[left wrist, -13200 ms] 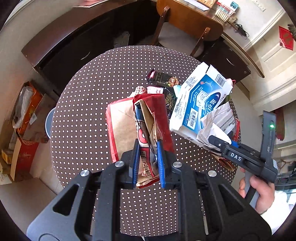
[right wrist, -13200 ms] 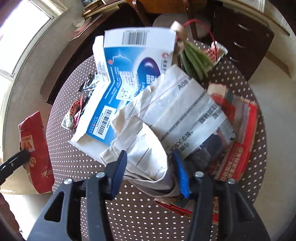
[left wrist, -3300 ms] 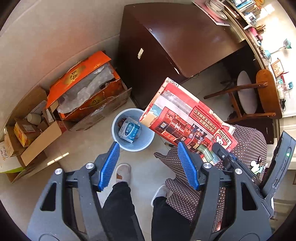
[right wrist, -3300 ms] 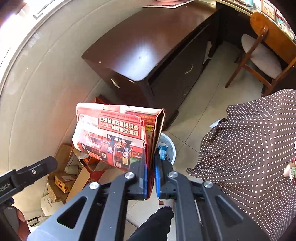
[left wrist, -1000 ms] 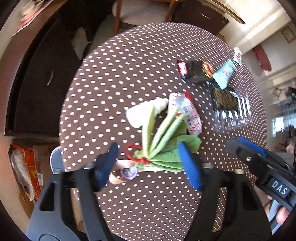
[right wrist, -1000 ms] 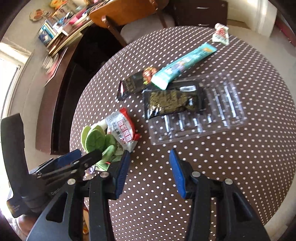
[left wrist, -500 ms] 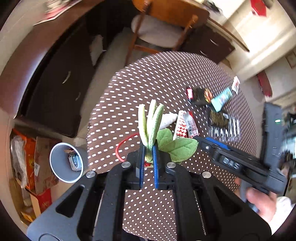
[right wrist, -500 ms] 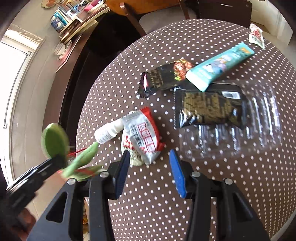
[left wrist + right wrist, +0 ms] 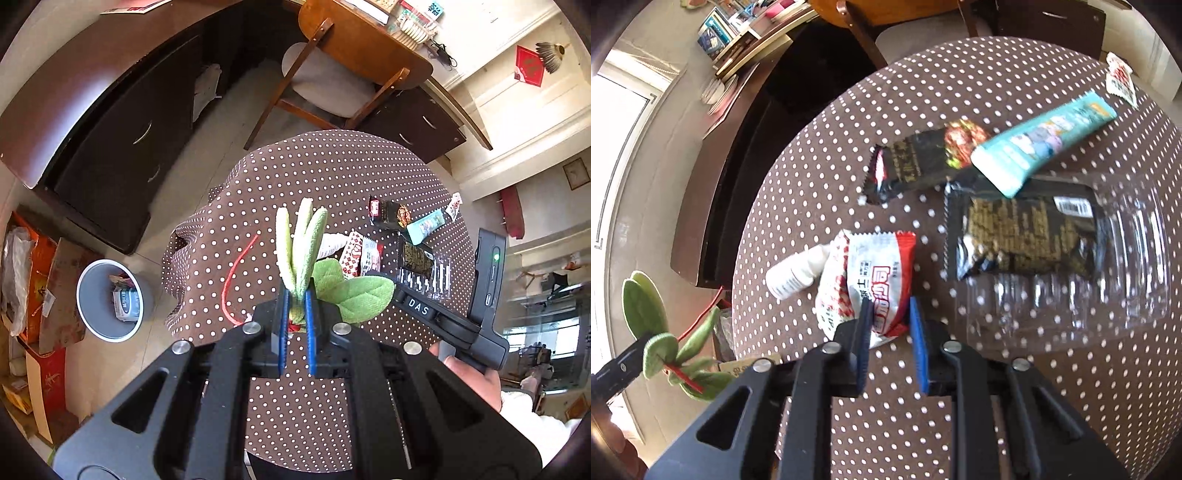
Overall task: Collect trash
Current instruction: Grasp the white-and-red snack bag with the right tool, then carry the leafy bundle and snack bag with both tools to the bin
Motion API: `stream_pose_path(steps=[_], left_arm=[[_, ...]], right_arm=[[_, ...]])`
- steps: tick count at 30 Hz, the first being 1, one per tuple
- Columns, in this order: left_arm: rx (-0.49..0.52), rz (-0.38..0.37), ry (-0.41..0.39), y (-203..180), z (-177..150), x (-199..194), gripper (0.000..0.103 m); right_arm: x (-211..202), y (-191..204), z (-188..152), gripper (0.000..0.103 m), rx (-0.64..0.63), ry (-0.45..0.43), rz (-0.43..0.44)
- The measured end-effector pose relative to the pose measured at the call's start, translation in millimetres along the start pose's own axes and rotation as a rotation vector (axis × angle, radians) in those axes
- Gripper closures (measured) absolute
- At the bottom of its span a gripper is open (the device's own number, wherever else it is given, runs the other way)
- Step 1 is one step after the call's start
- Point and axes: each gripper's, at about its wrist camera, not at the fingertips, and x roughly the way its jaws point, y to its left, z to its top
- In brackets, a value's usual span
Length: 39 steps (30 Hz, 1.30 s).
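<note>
Since half a second ago the left claw (image 9: 296, 314) has lifted its green felt leaf bundle (image 9: 303, 251) higher above the polka-dot worktop (image 9: 325, 173), and the right claw (image 9: 888, 325) has dropped lower over the red-and-white snack wrapper (image 9: 875, 277). The left claw is pinched nearly closed on the bundle's stem, with a red cord (image 9: 236, 273) trailing down to the left. The right claw is partly open, its blue pads on either side of the wrapper's near end; whether they touch it cannot be told. A small white bottle (image 9: 796, 271) lies just left of the wrapper. To the right sits a clear plastic tray (image 9: 1108, 280) under a black-and-gold packet (image 9: 1027, 236). Farther off lie a dark wrapper (image 9: 923, 158) and a teal wrapper (image 9: 1041, 144). Down on the floor at left, a grey bin (image 9: 110, 299) holds trash.
</note>
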Motion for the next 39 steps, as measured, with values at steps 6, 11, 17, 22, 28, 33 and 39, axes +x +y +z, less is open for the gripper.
stream_pose_path(steps=[6,11,17,22,28,33,39], left_arm=[[0.01,-0.032,-0.007,4.2,-3.8,-10.9,0.095],[0.0,-0.064,-0.027,15.7,-4.9,-28.6,0.095],[0.0,-0.061,-0.059,39.1,-8.3,-53.5,0.095],[-0.032,-0.026,-0.079,78.0,-16.6,-77.1,0.095],[-0.119,0.032,-0.102,140.7,-29.8,-104.7,0.095],[-0.198,0.085,-0.113,194.7,-43.4,-122.5,0.095],[-0.282,0.161,-0.107,249.2,-59.3,-135.6,0.095]], right_arm=[[-24.5,-15.4,-31.0,0.085,0.042,-0.02,0.004],[-56.1,-1.2,-49.6,0.085,0.045,-0.07,0.016],[-68.6,46.3,-66.6,0.085,-0.001,-0.095,0.062],[-58.6,101.7,-80.8,0.085,-0.074,-0.077,0.099],[-35.6,174.2,-98.2,0.085,-0.174,-0.028,0.136],[-17.0,227.0,-118.5,0.085,-0.262,0.017,0.161],[3.3,280.0,-133.9,0.085,-0.341,0.063,0.179]])
